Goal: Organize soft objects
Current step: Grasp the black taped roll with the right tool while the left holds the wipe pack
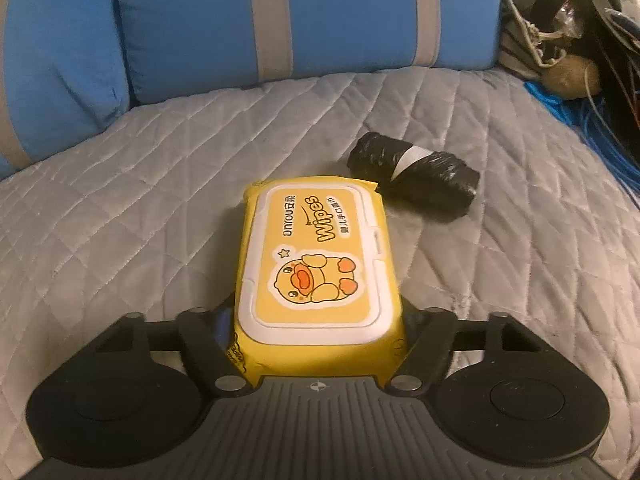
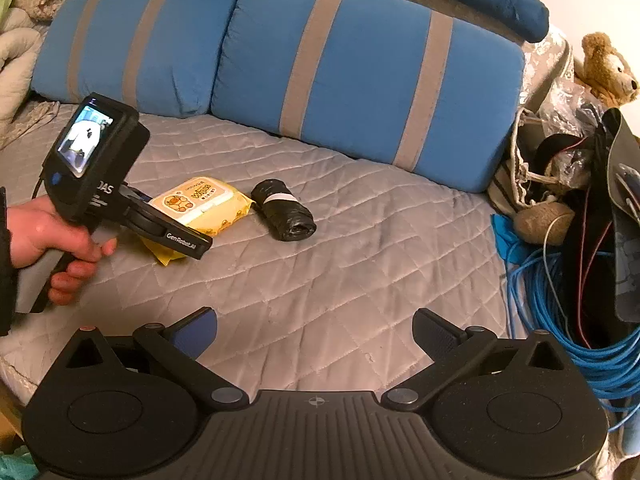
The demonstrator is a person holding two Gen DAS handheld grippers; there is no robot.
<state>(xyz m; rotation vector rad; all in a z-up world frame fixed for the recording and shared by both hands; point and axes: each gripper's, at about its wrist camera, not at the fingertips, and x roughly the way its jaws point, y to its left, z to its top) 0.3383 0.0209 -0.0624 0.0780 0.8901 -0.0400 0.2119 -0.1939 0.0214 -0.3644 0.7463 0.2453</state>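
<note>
While the left gripper (image 1: 318, 344) straddled the near end of the yellow wipes pack (image 1: 316, 260), its jaws stood partly closed against the pack's two sides, and from the wrist view they looked to be pressing on it, most likely to lift it clear. From the right wrist view the person's hand (image 2: 48, 240) held that tool angled down over the pack, which lay flat, lid up, on the grey quilted cover (image 2: 360, 264). Just beside the pack's far corner, touching it or very nearly, lay a black rolled bundle (image 1: 416, 178) with a white band round its middle; probably it was the next soft thing to sort. The right gripper (image 2: 316, 336) hung above bare quilt with its jaws wide apart and nothing between them, apparently waiting its turn. Two blue pillows with grey stripes (image 2: 360, 80) leaned along the back of the bed, so the open quilt in front of them served as the working space. Off the right edge was a heap of clutter: a coil of blue cable (image 2: 560, 300), bags, and a brown teddy bear (image 2: 608, 68) propped near the wall.
</note>
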